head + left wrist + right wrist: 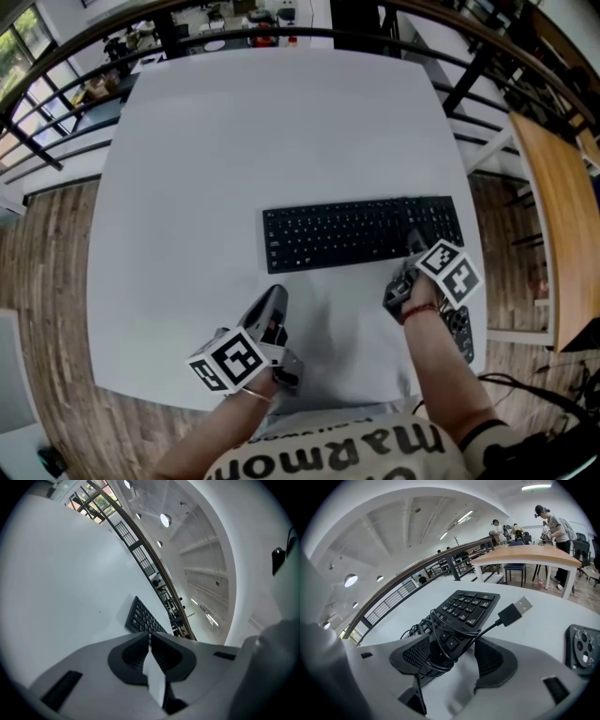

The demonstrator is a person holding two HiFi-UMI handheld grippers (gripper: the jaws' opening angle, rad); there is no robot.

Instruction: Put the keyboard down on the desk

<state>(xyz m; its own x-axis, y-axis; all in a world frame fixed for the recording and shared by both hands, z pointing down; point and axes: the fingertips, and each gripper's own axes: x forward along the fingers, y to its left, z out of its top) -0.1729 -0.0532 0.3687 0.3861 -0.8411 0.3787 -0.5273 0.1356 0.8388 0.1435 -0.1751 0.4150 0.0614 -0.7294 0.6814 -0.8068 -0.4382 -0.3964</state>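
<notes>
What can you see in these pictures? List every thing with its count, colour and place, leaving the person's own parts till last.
desk: one, pale grey, centre.
keyboard: one, black, flat on the desk.
cable: one, black, wound round the keyboard's right end.
phone-like gadget: one, black, desk's right edge.
table: one, wooden, right of the desk.
railing: one, dark, beyond the desk.
people: several, far behind the wooden table.
left claw: one, grey, shut, empty, near the desk's front.
right claw: one, grey, open, astride the keyboard's right end.

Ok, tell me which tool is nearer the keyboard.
Right. The right tool straddles the keyboard at its number-pad end, jaws open; the left tool hangs shut over the desk, short of it.
</notes>
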